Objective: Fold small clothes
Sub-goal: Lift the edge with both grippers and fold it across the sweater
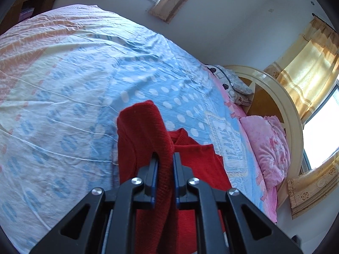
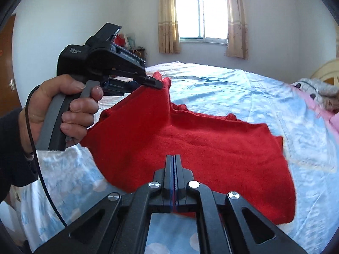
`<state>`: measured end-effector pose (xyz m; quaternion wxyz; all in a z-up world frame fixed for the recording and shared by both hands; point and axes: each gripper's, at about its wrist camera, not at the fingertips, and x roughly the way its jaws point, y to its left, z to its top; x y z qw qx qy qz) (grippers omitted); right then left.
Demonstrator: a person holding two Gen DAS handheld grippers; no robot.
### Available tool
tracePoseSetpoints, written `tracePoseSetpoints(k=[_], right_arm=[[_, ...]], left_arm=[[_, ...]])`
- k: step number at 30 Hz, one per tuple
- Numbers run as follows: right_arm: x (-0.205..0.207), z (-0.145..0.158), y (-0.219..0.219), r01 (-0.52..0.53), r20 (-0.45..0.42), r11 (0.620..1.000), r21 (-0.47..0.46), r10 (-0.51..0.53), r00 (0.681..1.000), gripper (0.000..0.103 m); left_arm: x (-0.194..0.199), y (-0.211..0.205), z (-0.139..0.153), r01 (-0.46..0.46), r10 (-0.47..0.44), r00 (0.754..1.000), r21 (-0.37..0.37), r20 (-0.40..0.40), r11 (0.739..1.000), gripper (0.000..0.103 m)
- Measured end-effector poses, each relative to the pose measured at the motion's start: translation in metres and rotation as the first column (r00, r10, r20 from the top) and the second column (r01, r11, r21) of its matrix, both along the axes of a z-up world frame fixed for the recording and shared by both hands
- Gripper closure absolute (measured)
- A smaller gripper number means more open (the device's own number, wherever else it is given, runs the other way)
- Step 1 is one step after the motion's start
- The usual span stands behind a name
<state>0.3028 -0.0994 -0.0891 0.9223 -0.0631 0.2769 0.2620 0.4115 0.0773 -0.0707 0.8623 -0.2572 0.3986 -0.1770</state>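
A small red knitted sweater [image 2: 190, 144] lies partly spread on the bed. My left gripper [image 1: 165, 158] is shut on a bunched fold of the sweater [image 1: 144, 139] and holds that part lifted above the sheet. In the right wrist view the left gripper [image 2: 160, 83] pinches the sweater's upper left corner near the neckline. My right gripper [image 2: 174, 160] has its jaws pressed together on the sweater's near hem, with red fabric showing between the pads.
The bed has a blue, white and pink patterned sheet [image 1: 63, 89]. A pink pillow [image 1: 267, 148] and a cream headboard [image 1: 284, 97] are at the right. A curtained window [image 2: 201, 17] is beyond the bed. A wooden door [image 2: 6, 63] is at far left.
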Motion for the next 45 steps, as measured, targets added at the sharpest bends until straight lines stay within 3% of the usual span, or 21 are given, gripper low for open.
tracePoseSetpoints(k=[1,2,4,9,15,19,20,21,22,23,32,39,45], right_arm=[[-0.002,-0.004,0.003,-0.012,-0.015,1.000,0.002,0.012,1.000,0.056],[-0.005,-0.008,0.006,-0.019,-0.015,1.000,0.014,0.020,1.000,0.034],[-0.012,-0.011,0.014,-0.047,-0.003,0.999,0.010,0.047,0.999,0.033],[-0.019,-0.026,0.057,-0.075,-0.002,0.990,-0.122,0.076,0.997,0.033],[-0.018,-0.035,0.098,-0.082,0.006,0.988,-0.127,0.084,0.996,0.033],[-0.013,-0.036,0.118,-0.033,0.049,0.990,-0.135,0.040,0.998,0.033],[-0.010,-0.035,0.119,-0.015,0.054,0.992,-0.125,0.022,0.998,0.039],[-0.008,-0.035,0.119,0.003,0.051,0.992,-0.126,0.003,0.999,0.052],[-0.003,-0.034,0.118,0.002,0.025,0.992,-0.128,0.001,1.000,0.088],[-0.001,-0.032,0.115,-0.005,0.009,0.993,-0.119,0.006,1.000,0.093],[0.001,-0.010,0.039,0.005,0.034,1.000,-0.030,-0.004,0.999,0.095],[0.016,0.018,-0.024,0.077,0.040,0.997,0.032,-0.078,0.996,0.096],[0.019,0.023,-0.055,0.119,0.020,0.991,0.058,-0.120,0.993,0.096]], left_arm=[[0.000,-0.002,0.003,0.005,-0.005,1.000,0.013,-0.002,1.000,0.090],[0.000,-0.004,0.005,0.007,-0.007,1.000,0.024,-0.002,1.000,0.090],[-0.001,-0.008,0.008,0.014,-0.013,1.000,0.043,-0.012,0.999,0.090],[0.000,-0.017,0.008,0.027,-0.023,0.999,0.081,-0.045,0.996,0.090],[-0.002,-0.015,0.009,0.019,-0.015,0.999,0.082,-0.052,0.996,0.090],[-0.004,-0.015,0.011,0.024,-0.020,0.999,0.098,-0.041,0.995,0.090],[-0.004,-0.015,0.011,0.024,-0.020,0.999,0.104,-0.038,0.994,0.090],[-0.004,-0.013,0.011,0.024,-0.020,0.999,0.100,-0.040,0.995,0.090],[-0.004,-0.010,0.009,0.030,-0.026,0.999,0.089,-0.048,0.996,0.090],[-0.004,-0.009,0.009,0.032,-0.027,0.998,0.090,-0.051,0.995,0.090],[-0.002,-0.005,0.017,0.043,-0.042,0.999,0.042,-0.015,0.998,0.091],[0.008,-0.046,0.037,0.083,-0.084,0.995,0.037,0.047,0.996,0.090],[0.021,-0.084,0.041,0.126,-0.130,0.990,0.057,0.055,0.990,0.090]])
